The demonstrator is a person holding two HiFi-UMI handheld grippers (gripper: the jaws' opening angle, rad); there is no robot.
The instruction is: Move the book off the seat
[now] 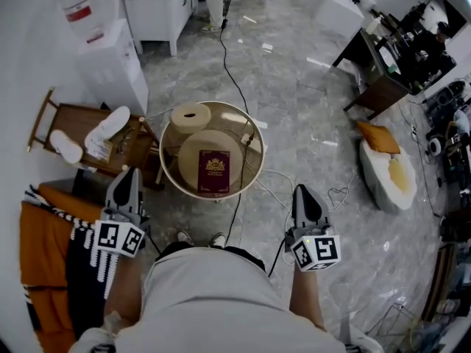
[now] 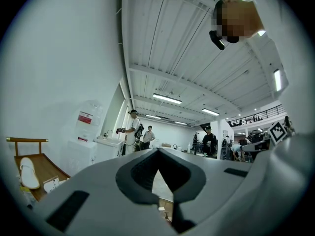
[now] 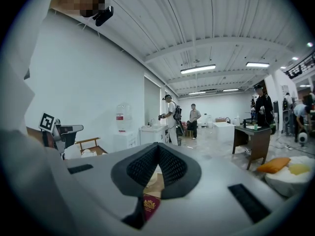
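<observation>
Nearest you, both forearms reach out past your white shirt, well apart, one on each side. Your left gripper (image 1: 129, 175) points level toward the far side. Its jaws are pressed together at the tips and hold nothing. Your right gripper (image 1: 302, 191) dips slightly below level, and its jaws are also closed on nothing. In the right gripper view, part of the book shows through the gap under the pads.

Just beyond the two tips and between them lies the dark maroon hardback book (image 1: 214, 172). It is closed and flat, with a gold crest on its cover and its long sides running near to far. It rests on the near part of the round beige seat (image 1: 193, 153), and neither gripper touches it. A pale circular rim (image 1: 259, 160) rings the seat. A smaller round beige cylinder (image 1: 190, 116) stands at the seat's far left.

A thin black cable (image 1: 229, 68) crosses the grey marble floor from the far side and passes just right of the book. Left of the seat is a low wooden chair (image 1: 70, 116) bearing white slippers (image 1: 107, 127). Farther off stands a white cabinet (image 1: 158, 13).
</observation>
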